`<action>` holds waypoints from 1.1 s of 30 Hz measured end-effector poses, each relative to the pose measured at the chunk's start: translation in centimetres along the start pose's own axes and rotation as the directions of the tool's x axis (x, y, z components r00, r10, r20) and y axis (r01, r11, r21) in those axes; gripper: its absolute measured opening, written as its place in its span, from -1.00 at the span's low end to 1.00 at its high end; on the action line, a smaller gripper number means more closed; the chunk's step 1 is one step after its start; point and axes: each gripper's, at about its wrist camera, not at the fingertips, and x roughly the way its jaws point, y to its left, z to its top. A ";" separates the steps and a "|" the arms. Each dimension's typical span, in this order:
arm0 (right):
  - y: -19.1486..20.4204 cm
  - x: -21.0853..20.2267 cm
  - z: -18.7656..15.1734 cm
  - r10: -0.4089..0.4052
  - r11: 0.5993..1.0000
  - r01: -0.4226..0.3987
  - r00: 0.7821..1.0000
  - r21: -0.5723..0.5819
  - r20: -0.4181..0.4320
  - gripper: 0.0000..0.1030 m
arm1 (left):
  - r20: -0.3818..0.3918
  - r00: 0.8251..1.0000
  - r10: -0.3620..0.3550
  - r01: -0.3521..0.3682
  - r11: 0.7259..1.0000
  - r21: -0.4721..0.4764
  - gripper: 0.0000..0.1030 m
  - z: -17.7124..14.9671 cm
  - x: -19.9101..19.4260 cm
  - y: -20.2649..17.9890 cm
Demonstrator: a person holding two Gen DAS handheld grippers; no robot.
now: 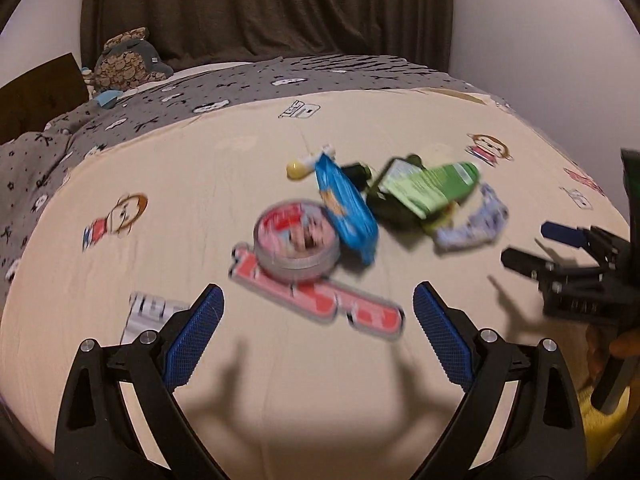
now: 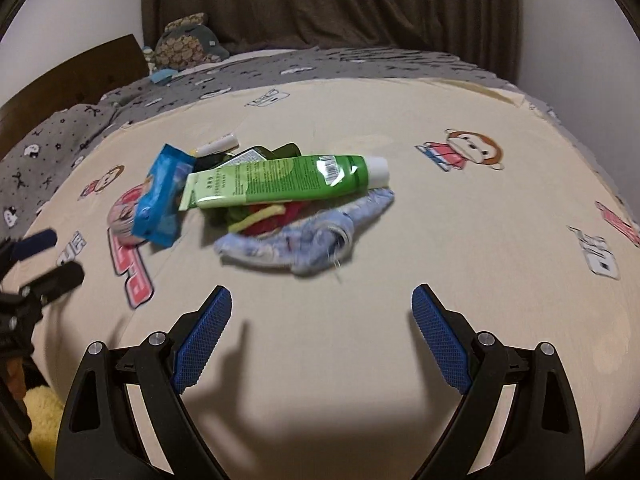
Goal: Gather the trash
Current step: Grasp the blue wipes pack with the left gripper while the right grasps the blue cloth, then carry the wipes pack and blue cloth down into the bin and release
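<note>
Hovering low over the bed point(image 2: 460, 240), the left claw point(image 1: 318, 308) and the right claw point(image 2: 322, 308) both stand with jaws spread wide, holding nothing. Just beyond the right claw lies a crumpled pale blue cloth point(image 2: 304, 236), with a green tube point(image 2: 280, 180) lying across the heap above it. A blue packet point(image 1: 346, 208) leans against a round tin point(image 1: 296, 240) ahead of the left claw. Something dark, perhaps a bottle point(image 2: 276, 152), shows behind the tube. Farther back sit a grey patterned blanket point(image 1: 120, 120), a stuffed toy point(image 1: 128, 60) and brown curtains point(image 2: 320, 0).
</note>
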 end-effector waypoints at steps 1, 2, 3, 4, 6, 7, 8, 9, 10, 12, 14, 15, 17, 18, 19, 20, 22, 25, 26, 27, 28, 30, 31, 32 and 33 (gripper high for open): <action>0.1 0.2 0.2 -0.005 1.000 0.005 1.000 -0.008 0.001 0.79 | -0.002 1.000 0.003 -0.003 1.000 0.000 0.73 0.8 0.6 0.0; 0.2 0.5 0.5 -0.013 1.000 0.013 1.000 -0.020 0.005 0.79 | -0.005 1.000 0.000 0.000 1.000 -0.001 0.71 1.2 1.1 0.1; 0.3 0.6 0.6 -0.015 1.000 0.016 1.000 -0.026 0.008 0.79 | -0.011 1.000 -0.006 0.006 1.000 -0.004 0.70 1.9 1.7 0.1; 0.4 0.8 0.8 -0.018 0.999 0.019 1.000 -0.033 0.012 0.79 | -0.016 1.000 -0.011 0.011 1.000 -0.008 0.68 2.5 2.3 0.1; 0.5 1.3 1.4 -0.024 0.999 0.024 1.000 -0.039 0.015 0.79 | -0.021 1.000 -0.011 0.011 1.000 -0.011 0.68 3.4 3.3 -0.1; 0.6 1.5 1.7 -0.027 0.999 0.028 1.000 -0.043 0.015 0.79 | -0.024 1.000 -0.013 0.013 1.000 -0.012 0.67 3.9 3.9 -0.2; 0.8 1.8 1.9 -0.029 0.998 0.030 0.999 -0.048 0.016 0.79 | -0.029 0.999 -0.017 0.016 1.000 -0.015 0.67 4.2 4.4 -0.2; 0.9 2.0 2.0 -0.029 0.998 0.030 0.999 -0.051 0.015 0.79 | -0.036 0.999 -0.018 0.017 1.000 -0.021 0.67 4.7 5.1 -0.2; 1.0 2.3 2.2 -0.028 0.998 0.029 1.000 -0.058 0.014 0.79 | -0.043 0.999 -0.019 0.018 1.000 -0.025 0.63 5.0 5.7 -0.2; 1.3 2.7 2.5 -0.021 0.998 0.021 1.000 -0.064 0.013 0.79 | -0.066 0.997 -0.030 0.028 0.999 -0.020 0.56 5.5 7.1 -0.4; 1.4 3.2 2.7 -0.006 0.998 0.007 1.000 -0.061 0.003 0.65 | -0.086 0.996 -0.030 0.029 1.000 -0.013 0.29 5.6 7.9 -0.6; 1.4 3.4 2.8 -0.002 0.998 0.002 1.000 -0.059 -0.006 0.35 | -0.093 0.995 -0.030 0.029 1.000 -0.007 0.20 5.7 8.3 -0.7; 1.4 4.1 2.8 0.000 0.998 -0.003 0.999 -0.060 -0.043 -0.05 | -0.087 0.996 -0.028 0.030 0.999 0.012 -0.16 5.9 8.5 -1.0; 1.4 4.3 2.8 -0.001 0.998 -0.002 0.999 -0.061 -0.050 -0.14 | -0.088 0.996 -0.035 0.037 0.999 0.020 -0.25 5.9 8.5 -1.1; 1.4 4.3 2.6 0.004 0.998 -0.007 0.999 -0.064 -0.051 -0.17 | -0.090 0.995 -0.039 0.042 0.999 0.025 -0.34 6.0 8.5 -1.3; 1.5 4.2 2.5 0.010 0.998 -0.013 0.999 -0.066 -0.052 -0.30 | -0.090 0.995 -0.041 0.043 0.999 0.030 -0.42 6.1 8.4 -1.3; 1.6 3.9 2.3 0.014 0.997 -0.018 0.998 -0.071 -0.054 -0.45 | -0.086 0.995 -0.041 0.044 0.998 0.042 -0.60 6.1 8.1 -1.5; 1.9 3.0 1.8 0.028 0.996 -0.032 0.998 -0.081 -0.053 -0.56 | -0.079 0.996 -0.048 0.051 0.998 0.042 -0.69 6.0 7.4 -1.5; 2.0 2.6 1.7 0.033 0.996 -0.038 0.998 -0.085 -0.051 -0.57 | -0.076 0.996 -0.051 0.055 0.998 0.042 -0.72 6.0 7.0 -1.5; 2.1 2.1 1.5 0.038 0.995 -0.042 0.998 -0.090 -0.048 -0.58 | -0.071 0.996 -0.055 0.058 0.997 0.043 -0.76 5.9 6.5 -1.5; 2.2 1.4 1.4 0.043 0.994 -0.046 0.998 -0.094 -0.041 -0.58 | -0.065 0.996 -0.058 0.061 0.997 0.044 -0.79 5.8 6.0 -1.6; 2.4 0.1 1.2 0.053 0.994 -0.055 0.998 -0.098 -0.025 -0.58 | -0.052 0.997 -0.061 0.064 0.997 0.051 -0.81 5.5 4.7 -1.9; 2.5 -0.8 1.1 0.057 0.993 -0.058 0.998 -0.100 -0.014 -0.58 | -0.044 0.997 -0.058 0.061 0.996 0.059 -0.81 5.2 4.0 -2.1; 2.5 -1.5 1.0 0.059 0.993 -0.059 0.998 -0.101 -0.005 -0.58 | -0.034 0.998 -0.053 0.055 0.996 0.067 -0.81 4.8 3.0 -2.2; 2.6 -2.3 0.8 0.058 0.993 -0.057 0.998 -0.101 0.003 -0.58 | -0.029 0.998 -0.053 0.055 0.996 0.068 -0.82 4.6 2.5 -2.3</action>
